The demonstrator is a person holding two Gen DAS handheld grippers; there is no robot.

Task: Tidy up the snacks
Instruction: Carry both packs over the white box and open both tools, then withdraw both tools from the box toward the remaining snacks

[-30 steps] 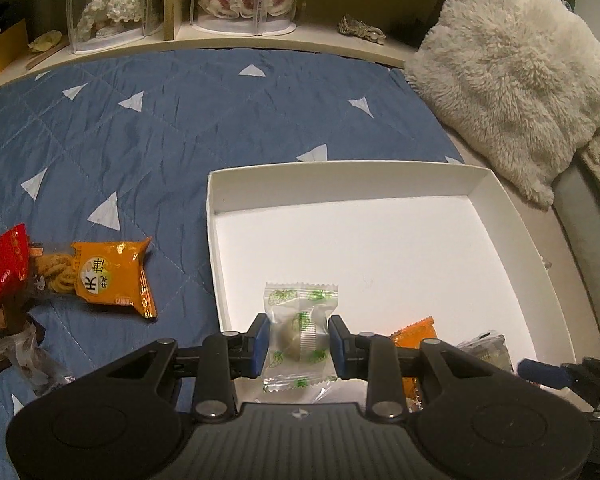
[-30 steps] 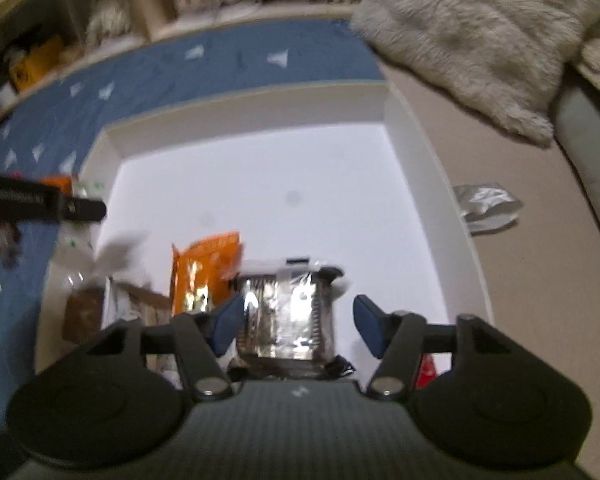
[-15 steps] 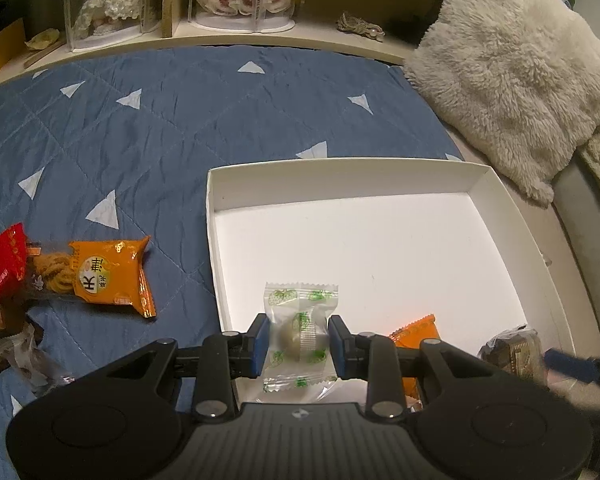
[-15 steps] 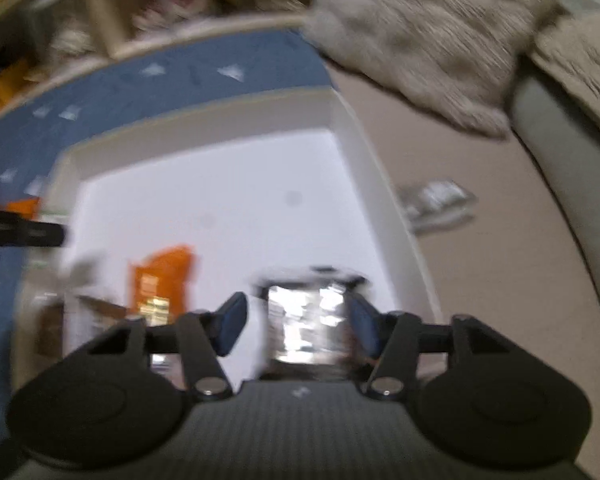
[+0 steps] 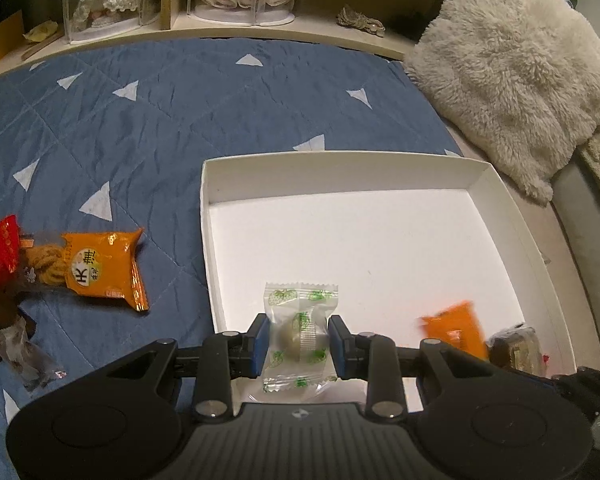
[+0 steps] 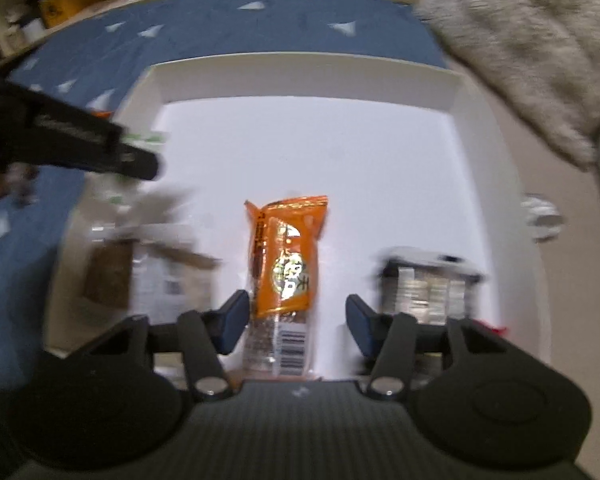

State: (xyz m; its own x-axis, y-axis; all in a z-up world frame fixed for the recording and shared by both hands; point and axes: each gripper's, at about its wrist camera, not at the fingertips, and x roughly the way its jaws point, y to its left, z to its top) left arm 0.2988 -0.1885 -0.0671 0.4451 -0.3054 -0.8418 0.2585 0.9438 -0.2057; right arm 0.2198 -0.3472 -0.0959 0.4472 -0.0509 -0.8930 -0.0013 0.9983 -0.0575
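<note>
White tray [image 5: 512, 216] — on the blue quilted bed [image 5: 148, 120].
Left tool [image 5: 300, 340]: clamped on a clear green-printed candy packet [image 5: 300, 320], at the tray's 7 o'clock corner.
Right tool [image 6: 296, 316]: jaws closing, pads not touching — orange snack pack [image 6: 286, 256] between them, on the tray floor.
Silver-wrapped snack [image 6: 428, 284]: at 3 o'clock of the orange pack.
Second orange pack [image 5: 104, 268]: on the bed, at 9 o'clock of the tray.

Far half of the white box [image 5: 340, 168] lies open.
Near end is crowded: orange packet [image 6: 286, 256], clear-wrapped cake [image 6: 428, 288], brown packets [image 6: 140, 276]; fluffy cushion [image 5: 508, 72] flanks right.
</note>
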